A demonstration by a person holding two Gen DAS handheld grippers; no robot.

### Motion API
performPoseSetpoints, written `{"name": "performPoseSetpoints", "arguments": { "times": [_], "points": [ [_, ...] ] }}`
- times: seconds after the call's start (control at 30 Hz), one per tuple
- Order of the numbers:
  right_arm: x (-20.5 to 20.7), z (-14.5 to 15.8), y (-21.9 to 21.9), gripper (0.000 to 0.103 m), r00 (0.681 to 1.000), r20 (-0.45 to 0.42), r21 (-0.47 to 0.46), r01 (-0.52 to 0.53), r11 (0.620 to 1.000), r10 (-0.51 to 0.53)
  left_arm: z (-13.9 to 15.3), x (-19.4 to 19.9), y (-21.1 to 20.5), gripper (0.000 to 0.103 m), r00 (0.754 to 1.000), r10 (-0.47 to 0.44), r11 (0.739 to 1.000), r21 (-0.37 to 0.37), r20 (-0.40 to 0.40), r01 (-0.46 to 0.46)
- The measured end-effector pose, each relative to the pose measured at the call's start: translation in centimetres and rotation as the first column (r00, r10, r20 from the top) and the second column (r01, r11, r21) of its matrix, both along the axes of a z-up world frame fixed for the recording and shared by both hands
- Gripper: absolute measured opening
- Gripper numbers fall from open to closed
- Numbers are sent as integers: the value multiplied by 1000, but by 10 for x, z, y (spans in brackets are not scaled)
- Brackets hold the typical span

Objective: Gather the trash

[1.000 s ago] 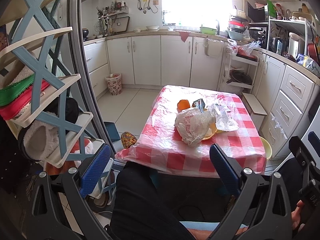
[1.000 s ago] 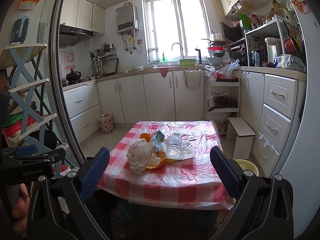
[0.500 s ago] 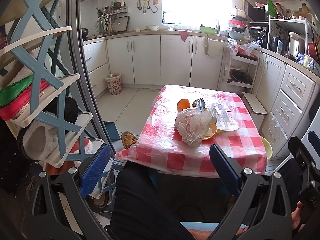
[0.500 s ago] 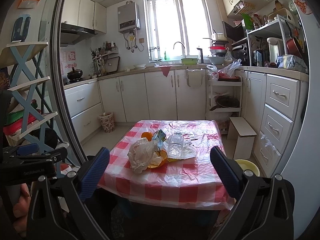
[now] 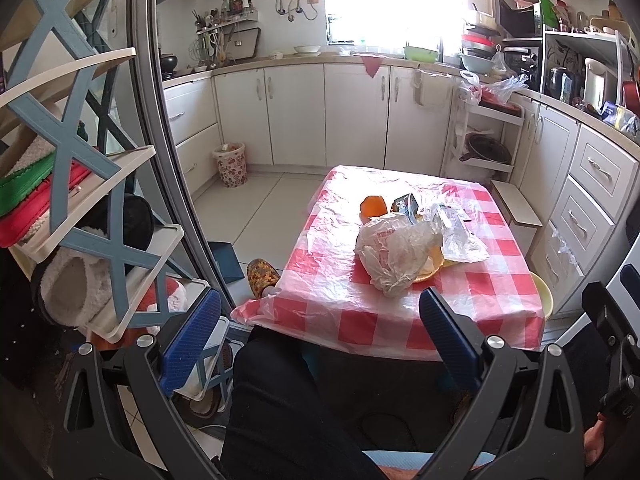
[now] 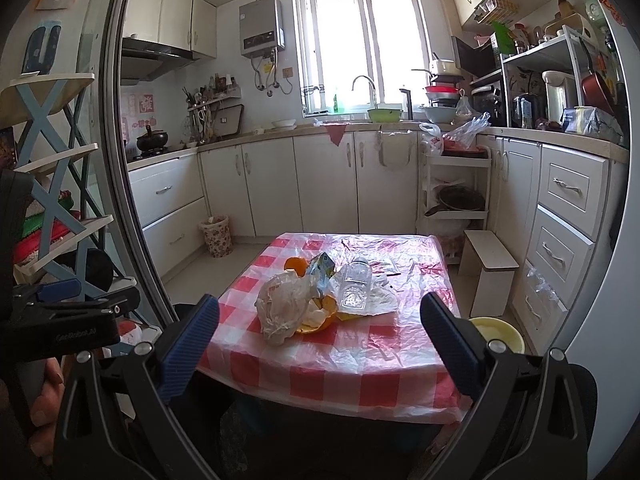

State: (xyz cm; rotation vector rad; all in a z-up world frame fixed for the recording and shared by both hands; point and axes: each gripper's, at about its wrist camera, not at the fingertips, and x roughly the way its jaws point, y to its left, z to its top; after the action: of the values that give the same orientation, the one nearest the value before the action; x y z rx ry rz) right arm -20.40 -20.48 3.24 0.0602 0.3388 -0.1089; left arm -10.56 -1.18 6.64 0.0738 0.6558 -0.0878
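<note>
Jaws wide, short of table (image 6: 332, 364)

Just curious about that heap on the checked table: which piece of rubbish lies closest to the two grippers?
The crumpled white plastic bag, at the near-left of the pile. The clear bottle, carton and orange all sit farther back.

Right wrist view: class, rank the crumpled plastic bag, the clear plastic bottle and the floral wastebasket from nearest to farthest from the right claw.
1. Crumpled plastic bag, table's near left.
2. Clear plastic bottle, mid-table, just behind.
3. Floral wastebasket, on the floor by the far-left cabinets.
</note>
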Motion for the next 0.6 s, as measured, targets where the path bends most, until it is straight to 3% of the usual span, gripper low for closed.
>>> {"name": "performPoseSetpoints", "arguments": {
  "times": [0.37,0.6],
  "points": [
    [42,-16,-18,96,997,-77,-1,1,1000,-1,-25,39,-15,96,997,-50,998,23,-51,51],
    [84,-22,-35,96,992,-122,-4,-19,1000,18,-44,81,-20,96,991,-67,998,-16,-116,66]
  ]
}}
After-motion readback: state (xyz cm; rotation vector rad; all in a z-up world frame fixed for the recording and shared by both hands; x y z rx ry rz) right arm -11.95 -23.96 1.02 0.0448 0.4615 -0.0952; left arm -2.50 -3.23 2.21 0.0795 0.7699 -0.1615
